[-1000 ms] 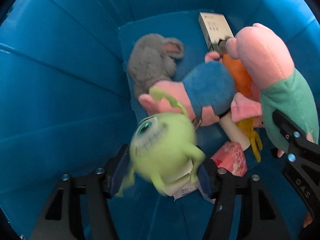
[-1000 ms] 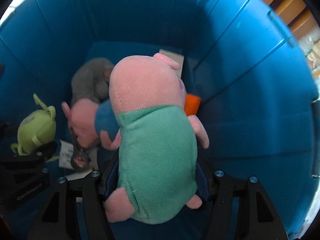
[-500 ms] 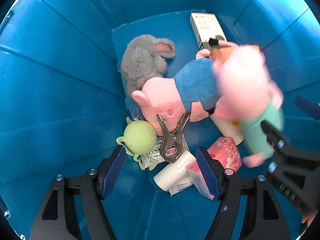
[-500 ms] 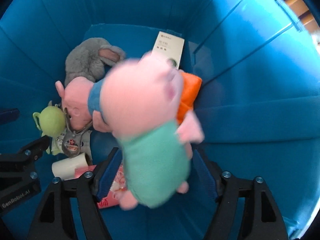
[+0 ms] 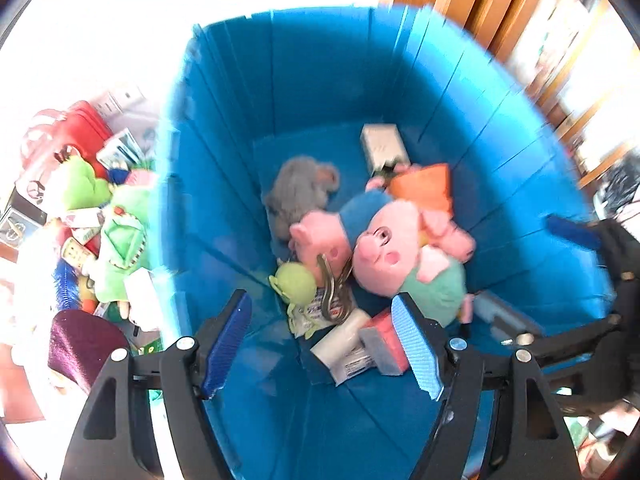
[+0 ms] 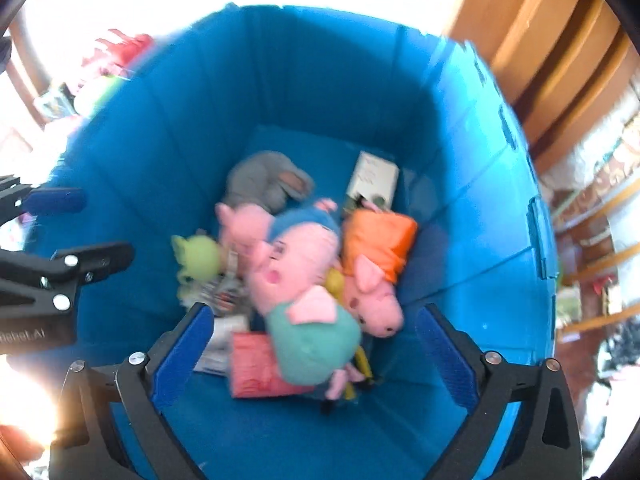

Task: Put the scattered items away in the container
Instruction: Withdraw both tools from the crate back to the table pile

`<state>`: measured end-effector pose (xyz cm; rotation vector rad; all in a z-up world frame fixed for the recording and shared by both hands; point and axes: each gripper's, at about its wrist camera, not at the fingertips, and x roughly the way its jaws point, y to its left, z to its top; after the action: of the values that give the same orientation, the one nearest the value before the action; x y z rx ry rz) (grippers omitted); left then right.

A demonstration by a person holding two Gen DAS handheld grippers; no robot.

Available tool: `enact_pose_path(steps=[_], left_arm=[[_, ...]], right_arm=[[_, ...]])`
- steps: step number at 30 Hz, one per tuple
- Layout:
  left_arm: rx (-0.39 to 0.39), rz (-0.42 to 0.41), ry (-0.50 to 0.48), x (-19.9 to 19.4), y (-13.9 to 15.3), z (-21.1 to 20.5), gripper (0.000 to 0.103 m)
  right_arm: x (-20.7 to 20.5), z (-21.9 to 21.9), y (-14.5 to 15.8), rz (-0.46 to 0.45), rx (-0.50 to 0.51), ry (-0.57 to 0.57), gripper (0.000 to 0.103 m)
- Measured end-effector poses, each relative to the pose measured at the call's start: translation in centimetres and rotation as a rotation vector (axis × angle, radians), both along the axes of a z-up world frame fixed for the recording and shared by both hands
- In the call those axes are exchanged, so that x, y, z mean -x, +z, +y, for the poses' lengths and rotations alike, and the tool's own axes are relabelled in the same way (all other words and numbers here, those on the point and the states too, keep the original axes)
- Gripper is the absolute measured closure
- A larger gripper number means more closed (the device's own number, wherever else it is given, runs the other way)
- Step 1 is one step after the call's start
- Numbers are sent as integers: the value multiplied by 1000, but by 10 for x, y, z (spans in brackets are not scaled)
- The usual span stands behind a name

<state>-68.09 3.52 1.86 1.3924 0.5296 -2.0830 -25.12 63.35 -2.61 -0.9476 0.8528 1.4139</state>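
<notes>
Blue-padded fingers frame both views, and nothing sits between either pair: the left gripper [image 5: 326,344] stands open above the bin, while the right gripper [image 6: 316,354] spreads very wide, its jaws having just been opening, with the green-shirted pig plush [image 6: 304,300] lying free below on the pile. Down inside the blue container [image 5: 224,208] the heap is busy: nearest lie a pink packet [image 6: 256,364] and a white roll [image 5: 340,340], then a metal clip [image 5: 334,292] on some printed wrappers beside the small green monster plush [image 5: 296,282]. Just past them the blue-shirted pig plush [image 5: 344,224] presses against the green-shirted one, and an orange-dressed pig plush [image 6: 376,256] lies touching them towards the right wall. Farther back rest a grey plush [image 5: 300,190] and a white box [image 5: 382,148] against the far wall. Outside the bin, to the left, a jumble of scattered toys [image 5: 100,216] waits on the surface, blurred and overexposed.
</notes>
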Motion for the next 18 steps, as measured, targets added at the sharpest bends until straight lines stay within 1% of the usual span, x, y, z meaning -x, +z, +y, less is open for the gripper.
enact_pose_path(steps=[3, 6, 10, 13, 18], left_arm=[[81, 100, 10, -32, 33, 17, 31], [187, 157, 52, -70, 55, 29, 31], [325, 222, 175, -132, 69, 37, 24], [401, 231, 260, -177, 70, 41, 24], [472, 215, 360, -253, 64, 40, 24]], right_arm=[[16, -15, 19, 15, -79, 28, 1], [31, -26, 33, 46, -147, 53, 0], [56, -40, 46, 110, -235, 110, 0], [79, -48, 56, 152, -290, 146, 0], [123, -58, 70, 208, -364, 201, 0]])
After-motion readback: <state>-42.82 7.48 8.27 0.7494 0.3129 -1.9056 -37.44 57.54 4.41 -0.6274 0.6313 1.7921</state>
